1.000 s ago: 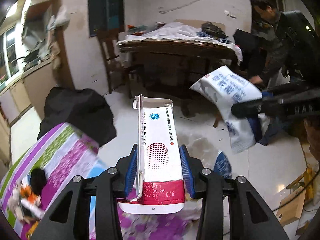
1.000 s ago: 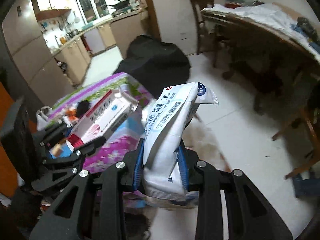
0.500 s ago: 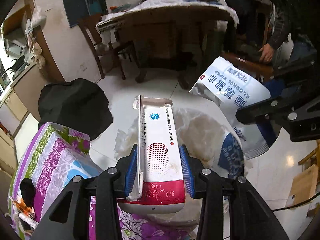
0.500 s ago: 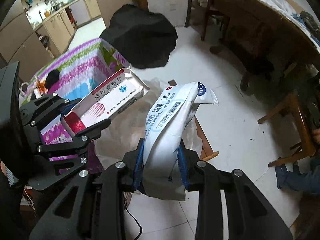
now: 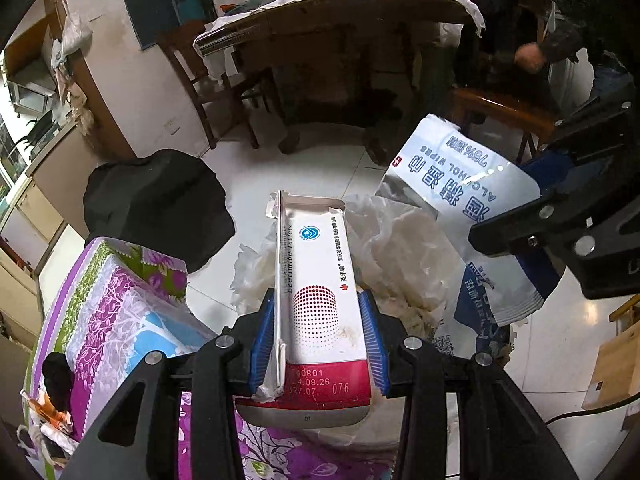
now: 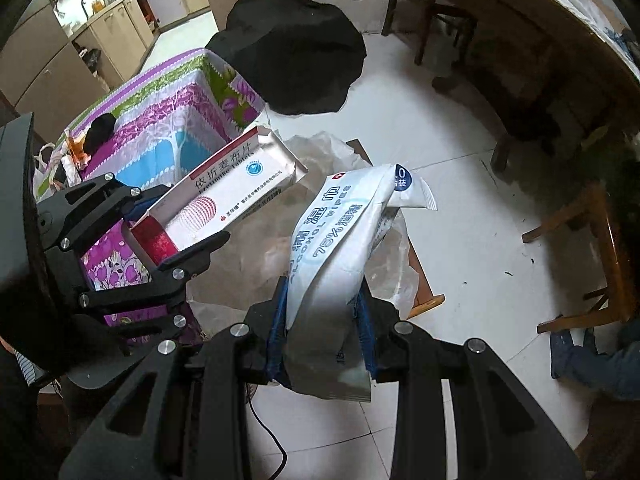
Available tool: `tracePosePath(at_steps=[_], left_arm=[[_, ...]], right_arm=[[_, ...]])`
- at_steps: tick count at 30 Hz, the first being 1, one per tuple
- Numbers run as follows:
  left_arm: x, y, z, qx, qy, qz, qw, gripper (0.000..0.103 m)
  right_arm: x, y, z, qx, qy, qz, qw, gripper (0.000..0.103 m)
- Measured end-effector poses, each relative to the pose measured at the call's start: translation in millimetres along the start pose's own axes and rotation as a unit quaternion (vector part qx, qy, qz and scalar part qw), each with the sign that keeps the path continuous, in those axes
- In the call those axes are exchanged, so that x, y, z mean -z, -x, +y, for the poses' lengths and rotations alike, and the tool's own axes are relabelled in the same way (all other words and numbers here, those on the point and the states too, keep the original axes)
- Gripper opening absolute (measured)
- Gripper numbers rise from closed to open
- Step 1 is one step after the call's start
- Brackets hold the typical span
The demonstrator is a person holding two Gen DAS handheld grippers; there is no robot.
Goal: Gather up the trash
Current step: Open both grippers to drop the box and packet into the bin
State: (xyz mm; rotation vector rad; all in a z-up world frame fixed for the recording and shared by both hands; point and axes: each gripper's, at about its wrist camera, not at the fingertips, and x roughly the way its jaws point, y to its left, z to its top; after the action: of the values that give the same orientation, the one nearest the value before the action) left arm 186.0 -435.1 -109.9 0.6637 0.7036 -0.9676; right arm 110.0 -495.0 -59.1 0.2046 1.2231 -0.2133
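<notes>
Left gripper (image 5: 318, 336): I am clamping its blue pads on the sides of a white and red tablet box (image 5: 316, 280), near the box's red end. The box's open far flap is pointing away from me.
Right gripper (image 6: 322, 320): I am squeezing its blue pads on the lower part of a white alcohol wipes pack (image 6: 340, 240). The pack is standing up out of the jaws, and its sealed top corner is bending to the right.
Pose: I am angling both grippers steeply downward, side by side and apart. In the right wrist view the left gripper is sitting to the left, with the box slanting up toward the pack.
Where the trash is: both items are hanging in the air above a crumpled translucent plastic bag (image 5: 400, 248), which is lying open beneath them.
Surface: the bag is resting just beside a table under a purple, green and blue floral cloth (image 6: 160, 120). Small clutter is lying on the cloth's far end.
Room: a white tiled floor (image 6: 460, 208) is spreading around; a black fabric heap (image 6: 292, 48) is sitting beyond the floral cloth. A dark wooden table (image 5: 340, 32) with chairs is standing farther off, and kitchen cabinets (image 6: 116, 28) are lining the back.
</notes>
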Motion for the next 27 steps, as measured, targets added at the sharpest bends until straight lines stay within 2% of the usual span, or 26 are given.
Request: tracePosePath(at_steps=[10, 17, 20, 21, 22, 27], left_arm=[[2, -5, 4, -0.009, -0.009, 0.008, 0.9999, 0.043], [4, -11, 7, -0.012, -0.007, 0.016, 0.9998, 0.044], [4, -15, 10, -0.013, -0.004, 0.018, 0.9997, 0.050], [4, -16, 11, -0.019, -0.003, 0.018, 0.9997, 0.058], [5, -17, 12, -0.021, -0.003, 0.015, 0.9997, 0.063], [8, -19, 14, -0.021, -0.003, 0.016, 0.9996, 0.063]], right_arm=[[-10, -15, 5, 0.002, 0.011, 0.031, 0.999, 0.031], [-16, -19, 6, -0.005, 0.010, 0.034, 0.999, 0.034], [-19, -23, 4, -0.011, 0.001, 0.033, 0.999, 0.046], [-19, -23, 3, -0.008, -0.001, 0.030, 1.000, 0.046], [-20, -23, 3, -0.006, -0.003, 0.030, 1.000, 0.046], [-21, -24, 1, -0.003, -0.005, 0.029, 1.000, 0.046]])
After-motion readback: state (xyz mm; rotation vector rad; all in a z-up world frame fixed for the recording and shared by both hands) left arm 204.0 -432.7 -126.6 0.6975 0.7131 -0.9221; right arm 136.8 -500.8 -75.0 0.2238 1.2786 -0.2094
